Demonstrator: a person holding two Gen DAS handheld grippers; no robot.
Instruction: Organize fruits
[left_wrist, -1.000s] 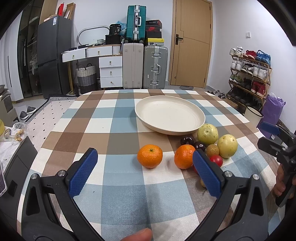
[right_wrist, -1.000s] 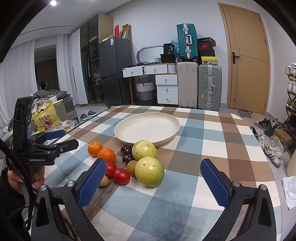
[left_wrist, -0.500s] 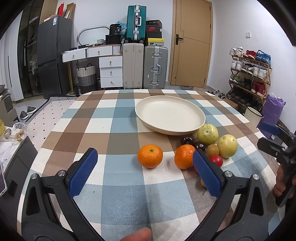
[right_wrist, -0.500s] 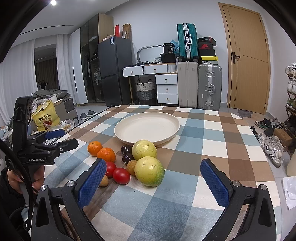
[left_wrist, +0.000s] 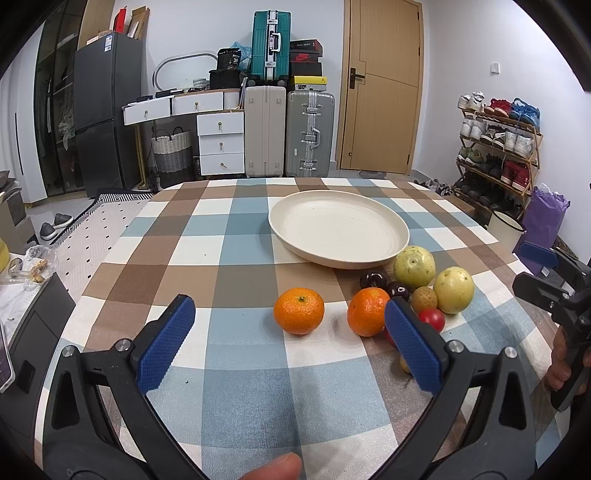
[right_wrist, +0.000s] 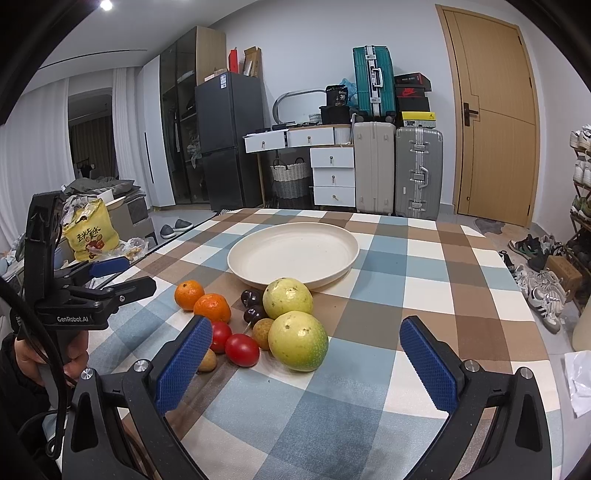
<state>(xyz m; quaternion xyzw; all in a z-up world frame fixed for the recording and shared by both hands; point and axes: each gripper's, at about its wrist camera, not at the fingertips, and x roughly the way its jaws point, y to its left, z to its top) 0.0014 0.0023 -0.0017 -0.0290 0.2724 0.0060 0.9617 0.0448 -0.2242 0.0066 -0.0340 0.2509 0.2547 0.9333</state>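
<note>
- Left hand-held gripper (left_wrist: 288, 343): its blue pads are spread wide and pinch nothing; it hovers low over the checked tabletop (left_wrist: 221, 254), pointing toward the fruit.
- Right hand-held gripper (right_wrist: 306, 363): jaws likewise spread and empty, held just short of the fruit cluster.
- Plate (left_wrist: 339, 228): a cream plate, empty, on the far side of the fruit; its near rim appears to touch the rear green fruit (left_wrist: 414, 261).
- Fruit, none yet on the plate: a lone orange (left_wrist: 299, 311) stands slightly apart on the left of the group; a second orange (left_wrist: 368, 311) lies just beside the dark plums (left_wrist: 373, 280), a small brown fruit (left_wrist: 423, 298), red tomatoes (right_wrist: 242, 349) and the front green fruit (right_wrist: 297, 340).
- Deciding relation, left side: the lone orange lies straight ahead of the left hand-held gripper, close to the line midway between its pads, with bare cloth on both flanks. Being round, it offers no long axis to align with.
- Deciding relation, right side: the front green fruit lies ahead of the right hand-held gripper, nearer its left pad, and is the nearest piece on that side.
- Judgement: each tool is nearer its own end of the group; the task stands at its start, and the lone orange looks the easiest first pick.
</note>
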